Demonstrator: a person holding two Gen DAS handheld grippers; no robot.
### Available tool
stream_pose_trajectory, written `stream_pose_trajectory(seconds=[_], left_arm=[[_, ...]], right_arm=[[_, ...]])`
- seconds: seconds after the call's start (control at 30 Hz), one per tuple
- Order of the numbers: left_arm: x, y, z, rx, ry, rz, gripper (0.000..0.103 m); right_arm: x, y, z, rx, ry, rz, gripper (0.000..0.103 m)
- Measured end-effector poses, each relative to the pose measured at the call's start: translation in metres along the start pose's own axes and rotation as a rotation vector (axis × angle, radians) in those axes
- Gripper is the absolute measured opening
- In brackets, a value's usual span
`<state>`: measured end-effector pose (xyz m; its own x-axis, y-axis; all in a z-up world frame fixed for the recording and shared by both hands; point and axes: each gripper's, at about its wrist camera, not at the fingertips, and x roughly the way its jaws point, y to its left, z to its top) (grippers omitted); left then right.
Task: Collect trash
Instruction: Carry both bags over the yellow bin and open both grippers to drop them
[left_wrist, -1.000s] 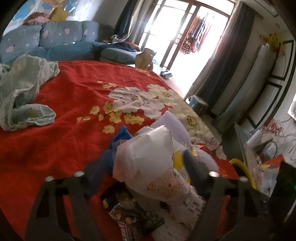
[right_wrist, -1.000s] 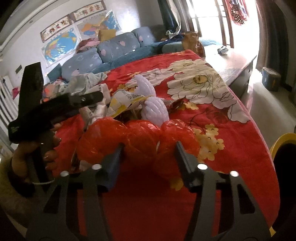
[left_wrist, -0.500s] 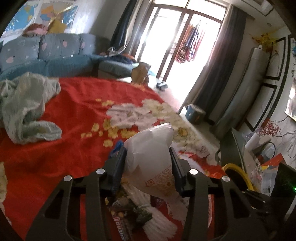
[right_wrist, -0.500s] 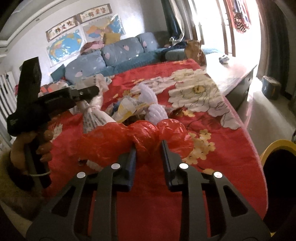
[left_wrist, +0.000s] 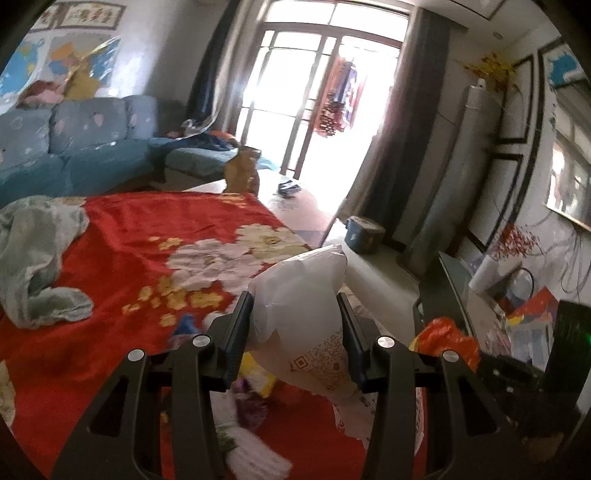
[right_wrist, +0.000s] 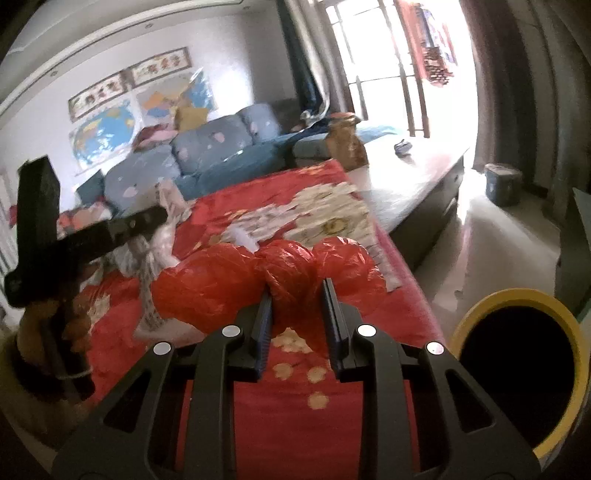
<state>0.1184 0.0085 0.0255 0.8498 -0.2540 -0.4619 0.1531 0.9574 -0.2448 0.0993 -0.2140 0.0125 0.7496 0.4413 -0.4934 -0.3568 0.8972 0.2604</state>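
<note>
My left gripper (left_wrist: 295, 314) is shut on a white plastic bag (left_wrist: 299, 306) with printed codes and holds it above the red flowered cloth (left_wrist: 155, 229). My right gripper (right_wrist: 295, 299) is shut on a crumpled red plastic bag (right_wrist: 258, 280) lifted over the same cloth (right_wrist: 295, 406). The red bag also shows at the right of the left wrist view (left_wrist: 443, 338). The left gripper with its white bag shows at the left of the right wrist view (right_wrist: 147, 218). More wrappers (left_wrist: 255, 373) lie on the cloth under the white bag.
A yellow-rimmed bin (right_wrist: 524, 365) stands at the lower right beside the cloth's edge. A pale green garment (left_wrist: 33, 258) lies on the cloth at left. A blue sofa (left_wrist: 74, 147) is behind. A cluttered low stand (left_wrist: 517, 314) is at right.
Both grippers closed on their bags and lifted them off the cloth. The right gripper swung right, so the yellow-rimmed bin is now larger in view.
</note>
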Motion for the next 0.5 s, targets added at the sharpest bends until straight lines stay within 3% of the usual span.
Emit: stream_pose_trajectory(seconds=[0.5], left_arm=[[0.026, -0.077, -0.007, 0.097, 0.018, -0.128, 0.043]], right_arm=[[-0.035, -0.073, 0.006, 0.148, -0.1, -0.177, 0.019]])
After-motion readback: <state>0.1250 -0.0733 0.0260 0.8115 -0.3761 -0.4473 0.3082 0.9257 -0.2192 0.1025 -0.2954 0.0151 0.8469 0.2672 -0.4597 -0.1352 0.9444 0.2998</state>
